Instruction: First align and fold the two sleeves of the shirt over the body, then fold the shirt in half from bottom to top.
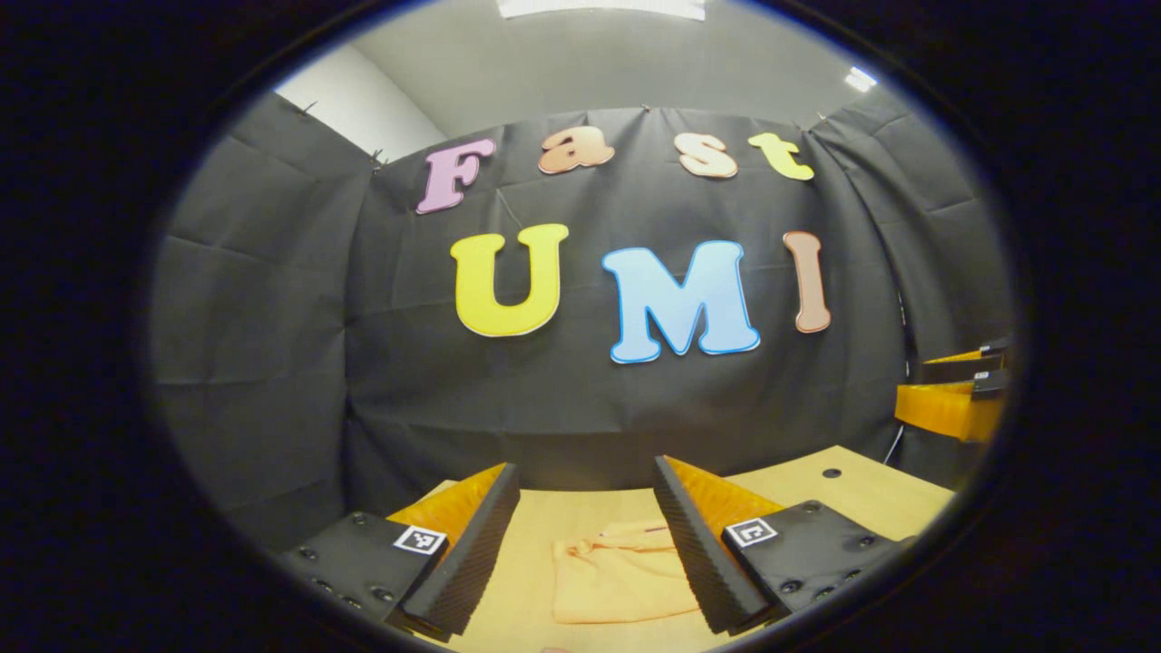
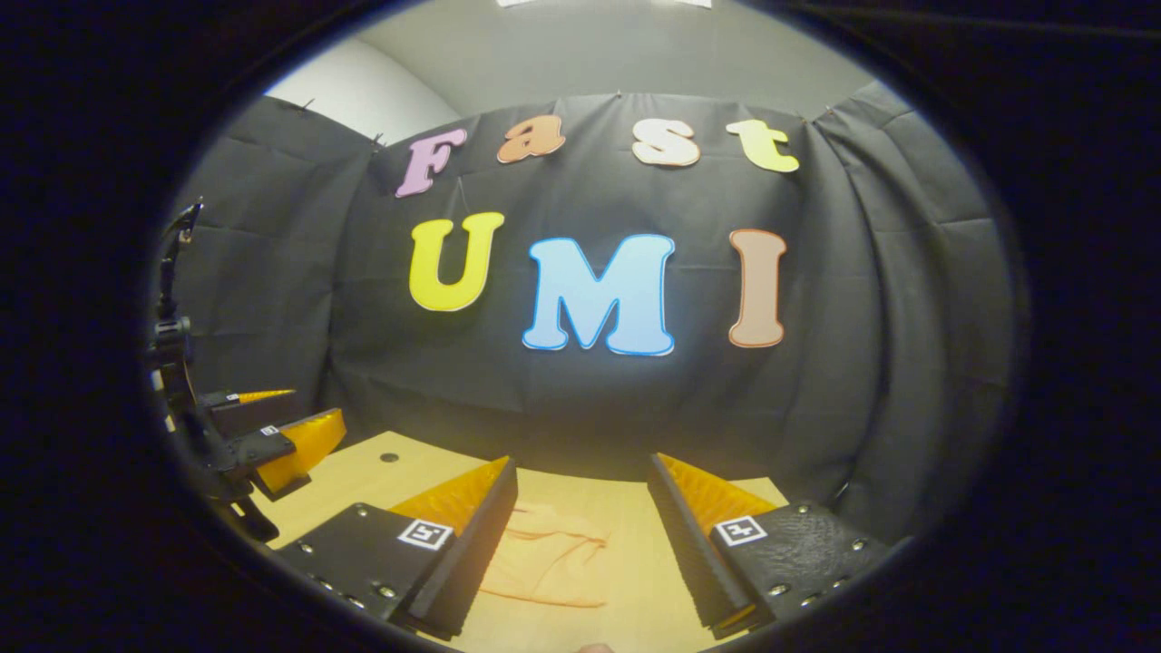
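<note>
**Left gripper held open above the shirt**

The left gripper (image 1: 587,544) hung over the wooden table (image 1: 843,494) with its fingers spread wide, touching nothing. Between them lay a pale orange shirt (image 1: 617,576), crumpled on the tabletop. The right gripper (image 1: 952,394) showed far off at the right edge, above the table's corner.

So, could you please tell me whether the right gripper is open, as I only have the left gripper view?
Observer: Yes. In the right gripper view, the right gripper is open, with nothing held between its fingers.
Operator: Thank you. What lies ahead of it?
Observer: The pale orange shirt lies on the table, seen between its fingers.
Operator: And where does my gripper sit from there?
Observer: The left gripper hangs off to the left above the table, apart from the shirt.
</note>
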Demonstrator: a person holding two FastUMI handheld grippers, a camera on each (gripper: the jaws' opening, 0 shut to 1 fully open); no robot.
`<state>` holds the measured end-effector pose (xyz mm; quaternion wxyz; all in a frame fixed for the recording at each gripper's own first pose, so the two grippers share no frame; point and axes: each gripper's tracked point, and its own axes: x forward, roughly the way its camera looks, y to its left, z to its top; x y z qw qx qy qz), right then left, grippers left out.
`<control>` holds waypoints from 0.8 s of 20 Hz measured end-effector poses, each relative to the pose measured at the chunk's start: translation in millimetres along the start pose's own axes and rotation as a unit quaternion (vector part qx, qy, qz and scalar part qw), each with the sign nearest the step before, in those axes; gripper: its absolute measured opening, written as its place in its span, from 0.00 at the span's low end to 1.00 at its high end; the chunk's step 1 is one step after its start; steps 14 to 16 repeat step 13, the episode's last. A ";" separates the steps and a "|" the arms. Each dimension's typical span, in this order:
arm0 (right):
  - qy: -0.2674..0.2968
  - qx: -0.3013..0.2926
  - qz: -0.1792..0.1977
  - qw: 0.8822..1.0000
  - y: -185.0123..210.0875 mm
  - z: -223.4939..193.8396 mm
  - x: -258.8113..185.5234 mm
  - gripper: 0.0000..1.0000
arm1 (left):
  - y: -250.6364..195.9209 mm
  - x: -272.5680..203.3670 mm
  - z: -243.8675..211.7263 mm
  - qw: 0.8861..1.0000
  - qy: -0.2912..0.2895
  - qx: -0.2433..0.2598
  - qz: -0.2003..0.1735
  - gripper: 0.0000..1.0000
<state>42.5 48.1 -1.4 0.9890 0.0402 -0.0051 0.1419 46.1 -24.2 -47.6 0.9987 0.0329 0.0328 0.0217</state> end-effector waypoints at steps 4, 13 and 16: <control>-0.001 -0.004 -0.018 1.000 4.3 -0.7 -21.0 0.90 | 4.5 -25.8 6.8 1.000 0.009 -0.001 -0.003 1.00; -0.016 -0.022 -0.018 0.999 3.0 5.4 -44.8 0.94 | -3.6 -46.8 18.8 1.000 0.009 -0.005 0.003 0.96; -0.016 -0.022 -0.018 0.999 3.0 5.4 -44.8 0.94 | -3.6 -46.8 18.8 1.000 0.009 -0.005 0.003 0.96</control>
